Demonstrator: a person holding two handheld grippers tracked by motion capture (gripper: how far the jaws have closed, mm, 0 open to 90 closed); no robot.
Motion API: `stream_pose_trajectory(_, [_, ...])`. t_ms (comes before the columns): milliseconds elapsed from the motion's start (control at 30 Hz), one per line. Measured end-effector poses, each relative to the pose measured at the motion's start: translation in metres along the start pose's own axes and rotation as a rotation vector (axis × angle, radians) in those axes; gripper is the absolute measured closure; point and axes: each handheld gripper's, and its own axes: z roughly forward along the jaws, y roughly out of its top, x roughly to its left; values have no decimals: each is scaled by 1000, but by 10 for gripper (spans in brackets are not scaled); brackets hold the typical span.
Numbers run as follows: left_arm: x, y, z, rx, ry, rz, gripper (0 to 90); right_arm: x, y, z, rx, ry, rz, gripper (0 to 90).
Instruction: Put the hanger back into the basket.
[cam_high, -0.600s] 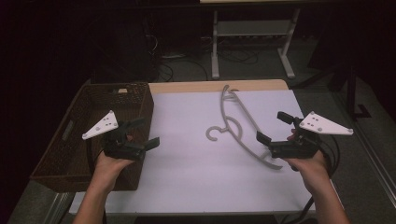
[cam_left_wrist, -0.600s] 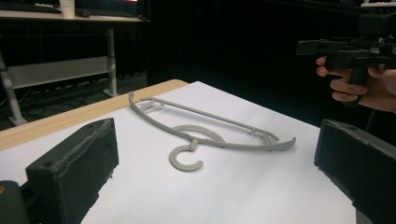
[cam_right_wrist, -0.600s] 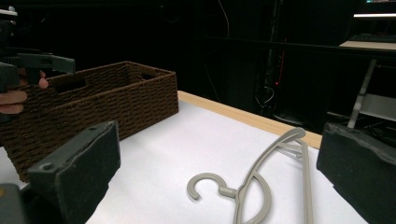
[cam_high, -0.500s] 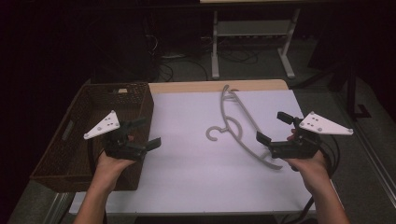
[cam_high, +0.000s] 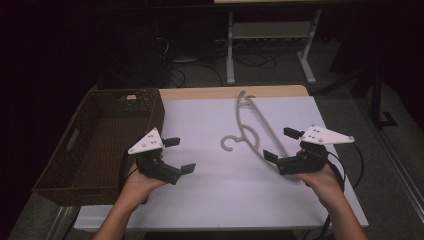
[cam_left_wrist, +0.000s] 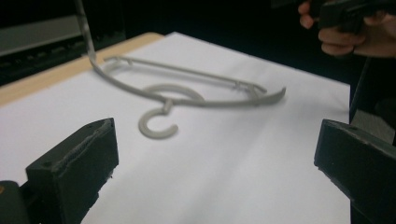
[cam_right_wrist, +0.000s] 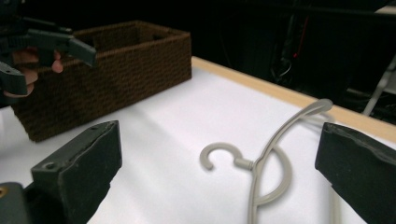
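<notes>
The hanger (cam_high: 252, 131) looked like matt grey plastic, smooth, with a moulded hook. The basket (cam_high: 95, 145) was dark brown wicker, its woven walls rough and ribbed. A white sheet (cam_high: 210, 190), smooth and matt like paper or thin board, covered the table (cam_high: 210, 93), whose bare far edge showed pale wood or wood laminate. The left gripper (cam_high: 180, 155) and right gripper (cam_high: 280, 145) had matt black plastic jaws with a slightly grainy, layered surface. Each carried a flat light-grey plate, matt and smooth.
</notes>
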Motion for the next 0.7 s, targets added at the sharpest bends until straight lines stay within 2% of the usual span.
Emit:
stream_pose_trajectory(67, [0, -2, 3, 14, -4, 0, 0, 1, -3, 5, 25, 7, -6, 23])
stream_pose_trajectory(100, [0, -8, 8, 30, -19, -5, 0, 1, -5, 7, 38, 4, -8, 27])
stream_pose_trajectory(233, [-1, -18, 13, 40, -47, -2, 0, 0, -10, 13, 78, -9, 1, 56])
stream_pose_trajectory(300, [-2, -20, 14, 44, -48, 3, 0, -1, -11, 15, 82, -10, 0, 69])
stream_pose_trajectory(433, [-3, -33, 12, 25, -50, -9, 0, -7, -17, 21, 128, -26, 22, 133])
stream_pose_trajectory(500, [-3, -34, 12, 29, -50, -7, 0, -9, -19, 22, 136, -26, 24, 140])
stream_pose_trajectory(533, [-5, -36, 13, 28, -50, -10, 0, -13, -22, 26, 167, -27, 39, 164])
stream_pose_trajectory(700, [-5, -40, 16, 38, -51, -10, 0, -22, -27, 39, 221, -38, 48, 245])
